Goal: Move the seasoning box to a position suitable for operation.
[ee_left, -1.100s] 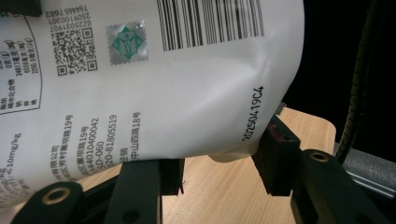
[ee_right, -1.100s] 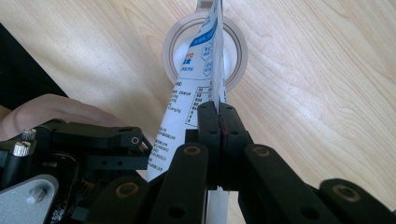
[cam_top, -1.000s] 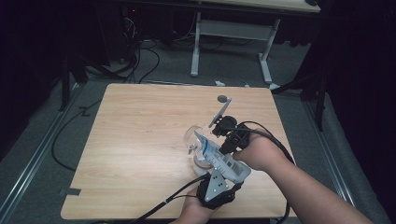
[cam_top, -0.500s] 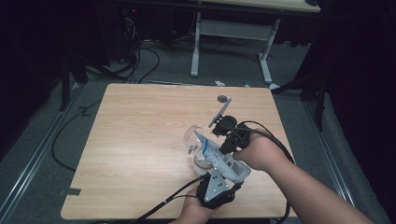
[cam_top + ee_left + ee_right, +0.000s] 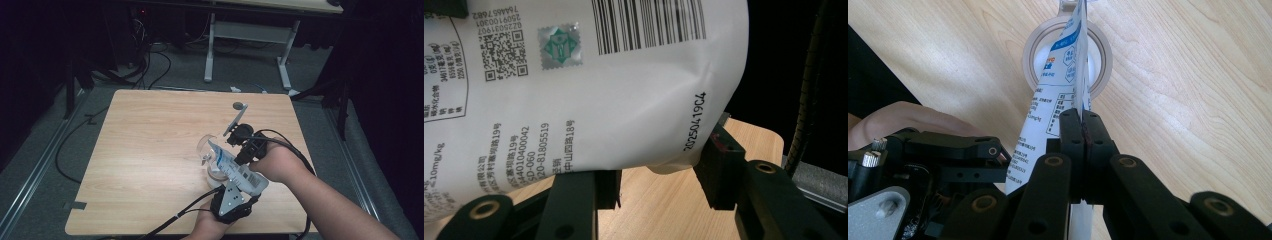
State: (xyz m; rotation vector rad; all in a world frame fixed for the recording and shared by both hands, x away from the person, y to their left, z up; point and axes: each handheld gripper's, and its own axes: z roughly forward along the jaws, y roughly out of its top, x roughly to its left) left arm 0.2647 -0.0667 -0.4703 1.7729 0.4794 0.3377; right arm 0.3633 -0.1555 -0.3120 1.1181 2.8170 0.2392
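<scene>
Glossy white pouch [image 5: 1058, 95] creased flat between black tongs [image 5: 1082, 122]; round clear glass [image 5: 1098, 55] below.

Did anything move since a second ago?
No. Both tools are in the same place. The right tool stays pinched on the edge of the white pouch, the left tool holds its bottom, and the pouch's top still tips over the clear cup.
</scene>
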